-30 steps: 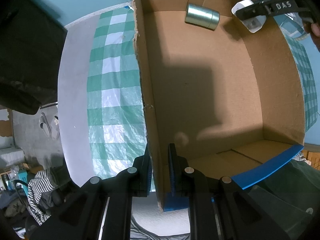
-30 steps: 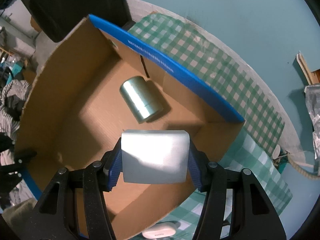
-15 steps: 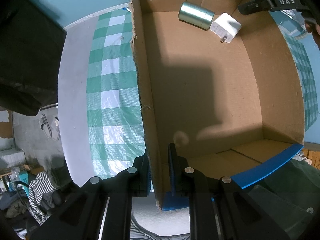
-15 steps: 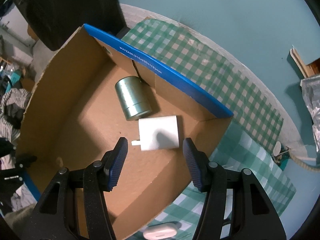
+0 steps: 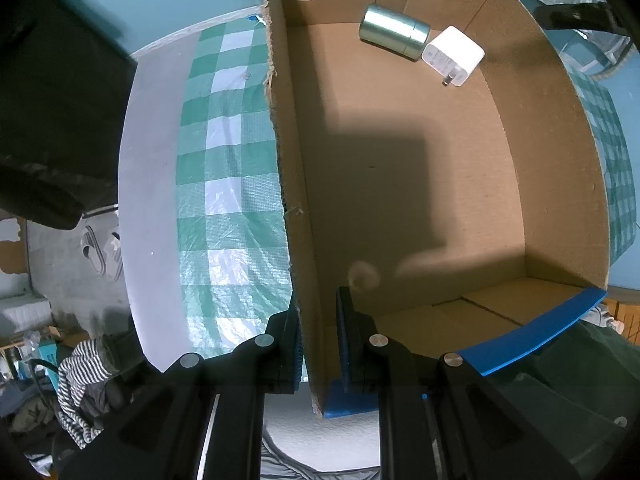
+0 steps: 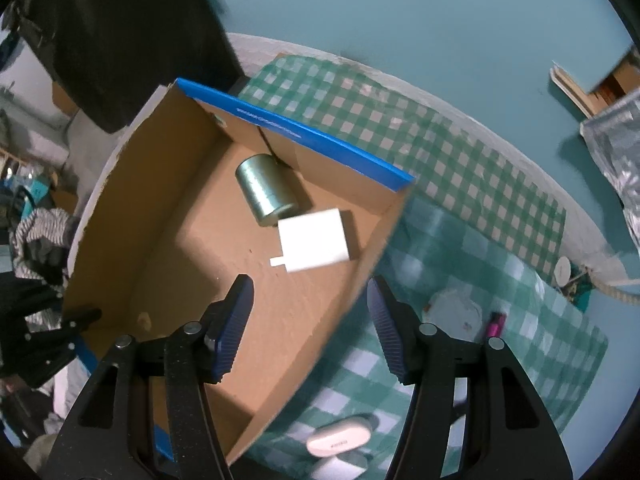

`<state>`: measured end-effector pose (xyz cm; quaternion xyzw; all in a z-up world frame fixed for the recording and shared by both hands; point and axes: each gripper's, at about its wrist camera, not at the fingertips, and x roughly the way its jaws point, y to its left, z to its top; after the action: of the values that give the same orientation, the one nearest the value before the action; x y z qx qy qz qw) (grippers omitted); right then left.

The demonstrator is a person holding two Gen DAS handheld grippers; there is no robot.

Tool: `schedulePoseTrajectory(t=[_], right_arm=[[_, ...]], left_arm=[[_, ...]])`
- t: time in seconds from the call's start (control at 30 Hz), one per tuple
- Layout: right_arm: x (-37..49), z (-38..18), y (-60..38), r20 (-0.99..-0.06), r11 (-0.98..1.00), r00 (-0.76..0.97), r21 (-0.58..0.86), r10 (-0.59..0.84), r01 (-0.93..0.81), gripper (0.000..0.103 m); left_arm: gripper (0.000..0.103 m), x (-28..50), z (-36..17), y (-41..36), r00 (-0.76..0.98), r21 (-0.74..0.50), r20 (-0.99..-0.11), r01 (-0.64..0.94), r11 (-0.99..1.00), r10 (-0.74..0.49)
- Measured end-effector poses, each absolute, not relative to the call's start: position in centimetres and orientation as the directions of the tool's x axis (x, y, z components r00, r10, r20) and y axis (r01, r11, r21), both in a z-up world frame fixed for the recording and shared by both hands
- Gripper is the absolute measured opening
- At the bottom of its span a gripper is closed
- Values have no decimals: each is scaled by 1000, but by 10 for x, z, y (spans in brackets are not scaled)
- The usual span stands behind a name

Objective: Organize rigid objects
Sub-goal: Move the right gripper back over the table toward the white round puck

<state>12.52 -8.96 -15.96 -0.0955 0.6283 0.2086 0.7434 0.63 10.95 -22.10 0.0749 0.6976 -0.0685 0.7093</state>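
So the cardboard box (image 5: 400,184) sits on the checkered tabletop (image 6: 460,240), and two things are already in it: a metal tin (image 6: 266,190) lying on its side against the far wall, and a white charger plug (image 6: 314,240) just beside it, looks like touching or nearly so. The left claw (image 5: 318,336) is clamped narrow on the box's side wall, one pad outside and one inside, pinning the box in place. The right claw (image 6: 310,330) is empty, jaws about half spread, hanging over the box's near corner and the cloth.

My take on the step: the right claw is going for the next loose item. Best candidate is the white oval case (image 6: 338,442) at the bottom of the right view, partly behind the claw's arm. I'd come down with the pads across its short width, since rounded plastic like that probably slips if squeezed off-centre. Keep the left grip as is so the box doesn't skate on that slick cloth.

Hard to read: there's a second pale thing under the oval case, cut off by the frame edge. A whitish round object (image 6: 456,314) and a small pink item (image 6: 496,322) beyond the right finger are blurry, can't tell what they are.
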Motion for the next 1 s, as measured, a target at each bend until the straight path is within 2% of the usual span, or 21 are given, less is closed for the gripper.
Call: schedulePoseTrajectory(t=[0.57, 0.7, 1.0], right_arm=[[92, -139, -169, -979, 940, 146, 87, 142, -331, 60], [87, -140, -187, -982, 950, 143, 77, 125, -303, 66], [74, -150, -230, -987, 975, 123, 74, 101, -209, 71]], left_arm=[[14, 8, -215, 111, 28, 26, -999, 199, 980, 21], [14, 10, -214, 113, 30, 27, -999, 195, 980, 22], [14, 9, -211, 109, 31, 37, -999, 199, 979, 32]])
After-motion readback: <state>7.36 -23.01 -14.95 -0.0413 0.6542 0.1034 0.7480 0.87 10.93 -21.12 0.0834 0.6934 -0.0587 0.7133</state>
